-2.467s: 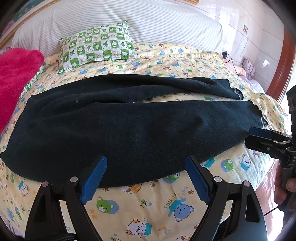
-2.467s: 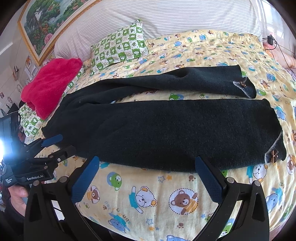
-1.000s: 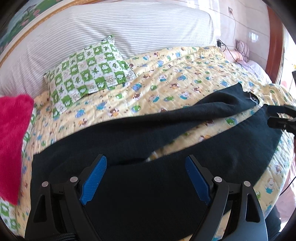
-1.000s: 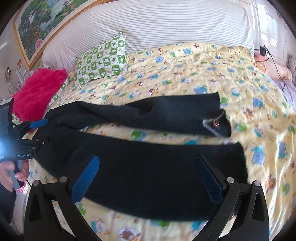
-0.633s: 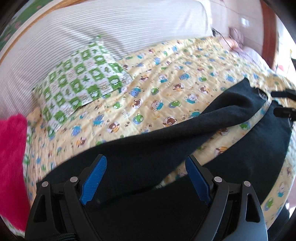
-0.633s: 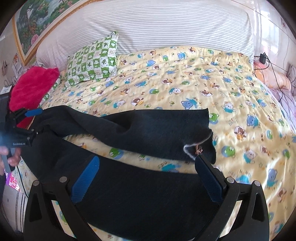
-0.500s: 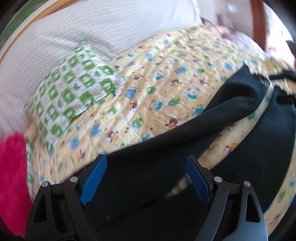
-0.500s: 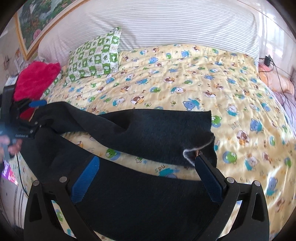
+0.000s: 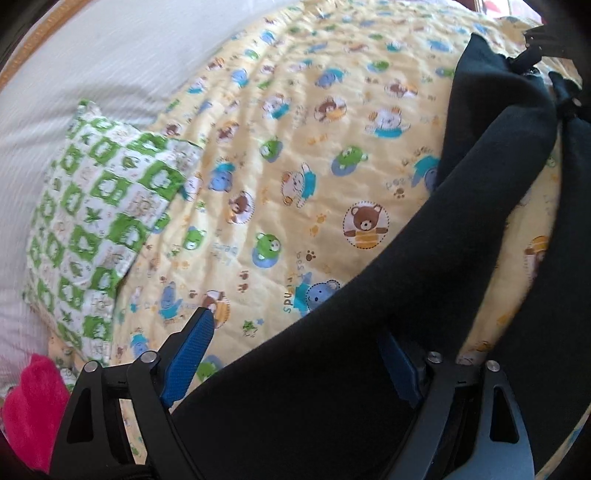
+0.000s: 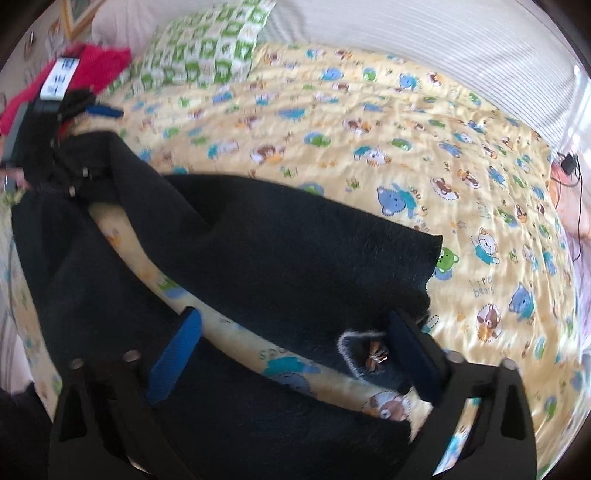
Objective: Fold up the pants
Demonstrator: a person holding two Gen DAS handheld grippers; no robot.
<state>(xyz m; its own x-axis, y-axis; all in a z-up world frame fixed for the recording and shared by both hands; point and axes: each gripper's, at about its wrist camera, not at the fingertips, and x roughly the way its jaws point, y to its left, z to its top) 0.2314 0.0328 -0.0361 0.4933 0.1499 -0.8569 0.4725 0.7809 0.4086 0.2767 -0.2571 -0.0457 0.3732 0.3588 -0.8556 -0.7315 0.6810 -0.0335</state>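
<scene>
Dark fleece pants (image 9: 388, 332) lie spread across the bed, both legs apart with yellow quilt between them. My left gripper (image 9: 295, 354) is open over the waist end, its right finger partly behind the far leg's fabric. In the right wrist view my right gripper (image 10: 295, 343) is open over the cuff end of the pants (image 10: 277, 258). The far leg's cuff, with a small bow (image 10: 375, 354), lies beside its right finger. The left gripper (image 10: 74, 110) shows at the far left by the waist. The right gripper (image 9: 546, 40) shows at the far leg's cuff.
The bed has a yellow bear-print quilt (image 9: 314, 129). A green-checked pillow (image 9: 99, 221) and a white striped bolster (image 10: 424, 33) lie at the head. A pink blanket (image 9: 29, 410) is at the left. A cable and plug (image 10: 569, 162) lie at the right edge.
Both grippers have moved forward from the near edge of the pants to the far leg, the left at the waist, the right at the cuff. Both stay open.
</scene>
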